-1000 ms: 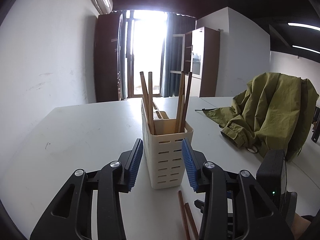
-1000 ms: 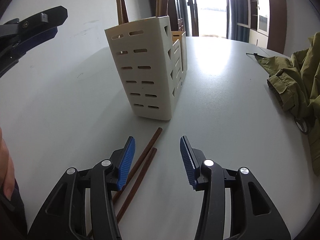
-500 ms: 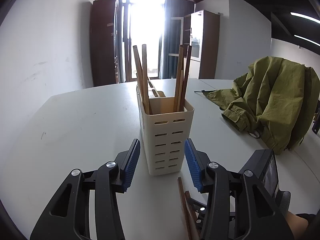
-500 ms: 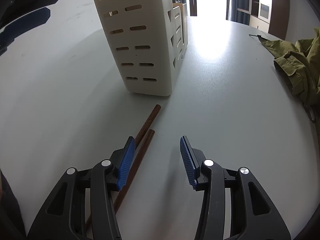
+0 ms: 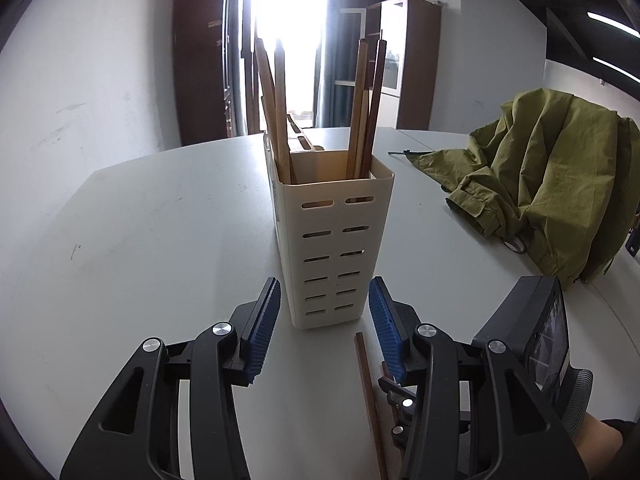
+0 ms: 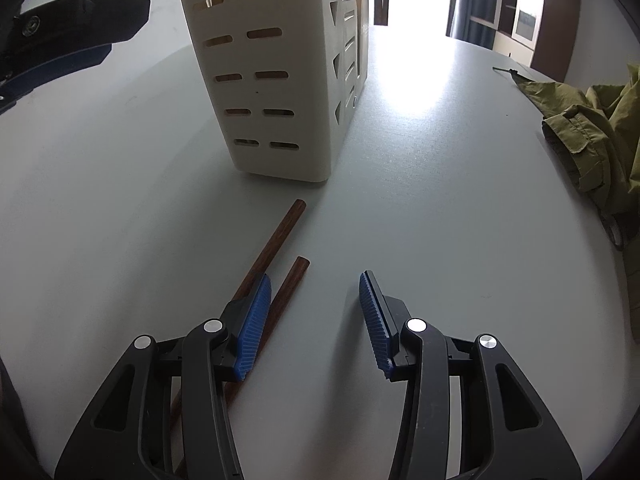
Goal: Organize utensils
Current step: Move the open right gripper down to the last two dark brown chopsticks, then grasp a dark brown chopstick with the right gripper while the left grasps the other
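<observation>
A cream slotted utensil holder [image 5: 332,248] stands on the white table [image 5: 160,240] with several wooden chopsticks [image 5: 280,112] upright in it. My left gripper [image 5: 325,300] is open, its blue pads on either side of the holder's base with a small gap on each side. Two dark brown chopsticks [image 6: 280,236] lie on the table in front of the holder [image 6: 276,80]. My right gripper [image 6: 314,300] hovers open just above them. Its left pad [image 6: 254,320] overlaps both sticks, and the nearer stick's tip [image 6: 298,268] lies just inside the jaws.
An olive green jacket [image 5: 560,184] is heaped on the table's right side, also in the right wrist view [image 6: 592,128]. A finger of the left gripper [image 6: 72,28] shows at the upper left there. A wall, cabinets and a bright window stand behind the table.
Both grippers have sunk and tipped downward. The holder now fills more of both views and sits between the left pads. The right gripper has come closer over the two loose chopsticks.
</observation>
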Available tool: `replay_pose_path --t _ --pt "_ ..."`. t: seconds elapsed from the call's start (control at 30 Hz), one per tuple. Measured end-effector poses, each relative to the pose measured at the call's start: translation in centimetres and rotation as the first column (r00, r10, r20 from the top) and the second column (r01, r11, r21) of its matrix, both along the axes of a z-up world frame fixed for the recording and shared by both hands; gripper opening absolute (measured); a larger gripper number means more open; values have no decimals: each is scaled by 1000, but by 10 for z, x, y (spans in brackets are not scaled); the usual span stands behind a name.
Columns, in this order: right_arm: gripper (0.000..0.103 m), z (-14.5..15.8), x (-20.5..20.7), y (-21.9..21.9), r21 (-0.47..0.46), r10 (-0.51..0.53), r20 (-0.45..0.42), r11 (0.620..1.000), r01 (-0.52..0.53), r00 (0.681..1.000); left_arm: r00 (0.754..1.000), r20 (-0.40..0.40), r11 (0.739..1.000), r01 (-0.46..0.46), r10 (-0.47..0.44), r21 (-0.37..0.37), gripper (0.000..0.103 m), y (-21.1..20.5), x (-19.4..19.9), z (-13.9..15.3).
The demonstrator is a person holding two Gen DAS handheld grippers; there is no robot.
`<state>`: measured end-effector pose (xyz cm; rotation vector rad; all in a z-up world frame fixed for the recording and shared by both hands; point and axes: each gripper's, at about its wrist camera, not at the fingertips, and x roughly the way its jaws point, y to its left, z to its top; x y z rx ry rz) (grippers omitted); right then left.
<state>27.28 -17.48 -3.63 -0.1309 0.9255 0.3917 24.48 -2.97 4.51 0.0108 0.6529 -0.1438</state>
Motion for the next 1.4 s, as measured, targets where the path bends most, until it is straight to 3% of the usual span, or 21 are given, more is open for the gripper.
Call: replay_pose_path --t 0.27,0.6,1.2,1.4 --pt "26 4 5 -16 24 2 -13 1000 -2 1000 993 -112 1000 28 -29 -10 46 -3 13 -26" --pt "21 9 13 -20 34 20 -31 999 -19 999 964 -258 998 56 -63 -35 44 -9 35 -59" --pt "13 12 16 -26 30 49 -50 998 -47 998 925 -367 995 101 -97 -7 41 -30 64 -96" --pt "11 11 24 -29 21 46 -46 999 -45 998 932 -352 992 113 -88 50 32 -37 64 -101"
